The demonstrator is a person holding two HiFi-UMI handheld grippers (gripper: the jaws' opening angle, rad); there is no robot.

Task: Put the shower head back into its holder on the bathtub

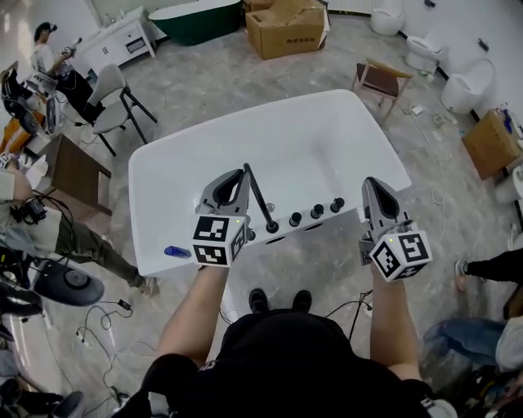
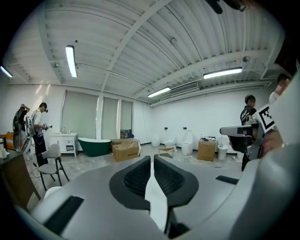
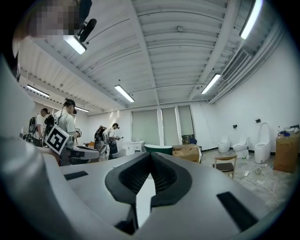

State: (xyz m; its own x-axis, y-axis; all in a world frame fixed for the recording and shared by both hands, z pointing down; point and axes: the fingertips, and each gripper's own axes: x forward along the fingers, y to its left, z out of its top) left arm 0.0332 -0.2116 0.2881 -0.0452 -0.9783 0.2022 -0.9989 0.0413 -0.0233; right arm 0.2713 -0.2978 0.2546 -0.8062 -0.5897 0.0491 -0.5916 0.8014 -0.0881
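Note:
The black shower head [image 1: 260,198] is a thin wand that stands tilted in its holder on the near rim of the white bathtub [image 1: 180,171], beside three black knobs [image 1: 317,211]. My left gripper [image 1: 236,175] hovers just left of the wand, shut with nothing in it. In the left gripper view its jaws [image 2: 152,161] meet, pointing across the room. My right gripper [image 1: 373,185] is up at the tub's right end, shut and empty. Its closed jaws [image 3: 150,158] also face the far wall.
A small blue object [image 1: 176,252] lies on the tub's near left corner. A grey chair [image 1: 112,96], a cardboard box [image 1: 286,29], a green tub [image 1: 196,18], a wooden stool [image 1: 381,78] and toilets [image 1: 469,83] stand around. People stand on both sides.

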